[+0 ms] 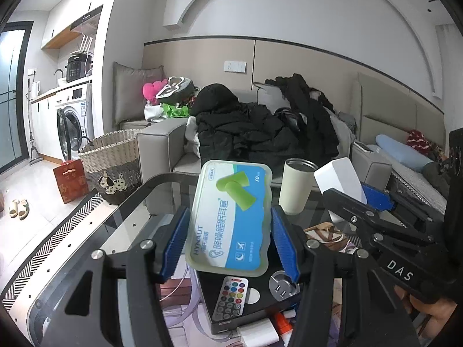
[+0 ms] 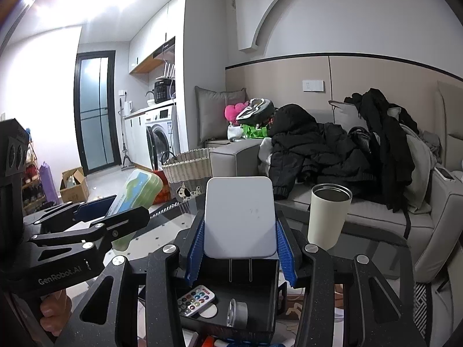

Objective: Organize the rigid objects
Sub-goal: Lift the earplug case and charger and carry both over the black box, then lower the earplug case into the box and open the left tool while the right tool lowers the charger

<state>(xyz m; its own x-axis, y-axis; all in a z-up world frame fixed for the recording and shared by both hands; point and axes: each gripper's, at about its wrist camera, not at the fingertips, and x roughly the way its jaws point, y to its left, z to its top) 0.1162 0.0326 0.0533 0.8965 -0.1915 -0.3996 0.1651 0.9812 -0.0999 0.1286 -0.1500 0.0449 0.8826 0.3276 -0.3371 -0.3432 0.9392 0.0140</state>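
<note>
My left gripper (image 1: 230, 244) is shut on a green and blue earplug box (image 1: 231, 217) and holds it above a black storage box (image 1: 257, 312). My right gripper (image 2: 241, 251) is shut on a white power adapter (image 2: 239, 217) with its prongs pointing down over the same black box (image 2: 260, 274). The box holds a small remote with coloured buttons (image 1: 231, 297) (image 2: 196, 299) and a round grey plug adapter (image 1: 280, 284) (image 2: 238, 310). Each gripper shows in the other's view: the right one with the white adapter (image 1: 341, 179), the left one with the earplug box (image 2: 136, 190).
A cream tumbler (image 1: 296, 185) (image 2: 328, 214) stands on the glass table (image 1: 115, 231) behind the box. A grey sofa (image 2: 361, 211) piled with black clothes lies beyond. A wicker basket (image 1: 113, 164) and a red bag (image 1: 71, 180) sit on the floor to the left.
</note>
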